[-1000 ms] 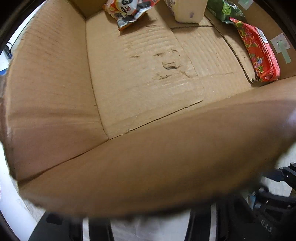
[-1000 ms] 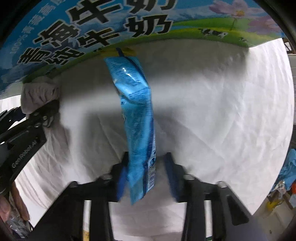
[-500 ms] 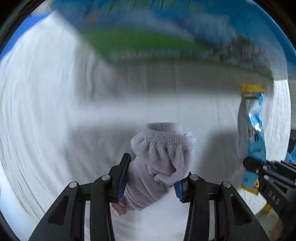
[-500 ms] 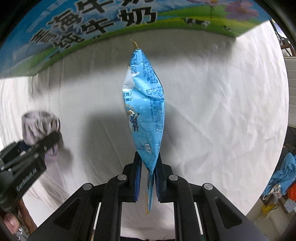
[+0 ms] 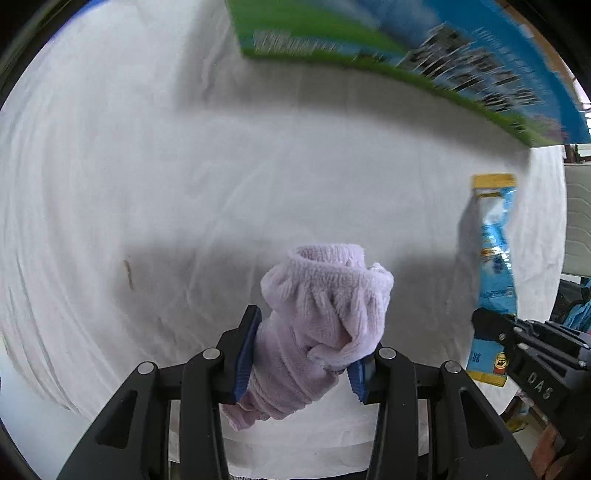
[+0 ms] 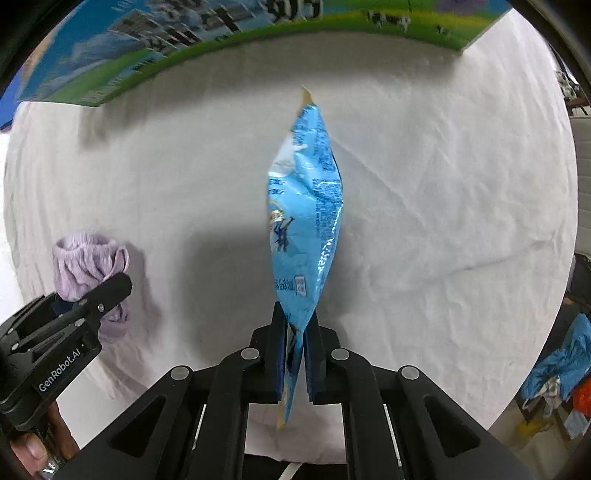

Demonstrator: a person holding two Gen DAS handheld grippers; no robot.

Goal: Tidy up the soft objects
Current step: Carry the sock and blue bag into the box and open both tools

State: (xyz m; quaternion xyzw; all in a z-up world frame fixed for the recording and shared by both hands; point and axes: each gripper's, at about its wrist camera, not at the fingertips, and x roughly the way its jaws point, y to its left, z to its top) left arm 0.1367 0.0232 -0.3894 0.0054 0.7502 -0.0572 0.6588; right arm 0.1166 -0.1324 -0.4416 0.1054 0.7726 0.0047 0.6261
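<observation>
Left wrist view: the left gripper (image 5: 303,350) fingers are clamped on the lilac sock (image 5: 321,314), now clear of the box (image 5: 406,55) and above the table (image 5: 147,184).

Right wrist view: the right gripper (image 6: 295,354) grips the blue packet (image 6: 306,221), its fingers closer together than before. Both items appear ready for placing.

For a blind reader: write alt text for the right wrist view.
The right gripper pinches a blue snack bag upright above a white cloth. At left, the left gripper holds a lilac sock; a printed box lies beyond.
</observation>
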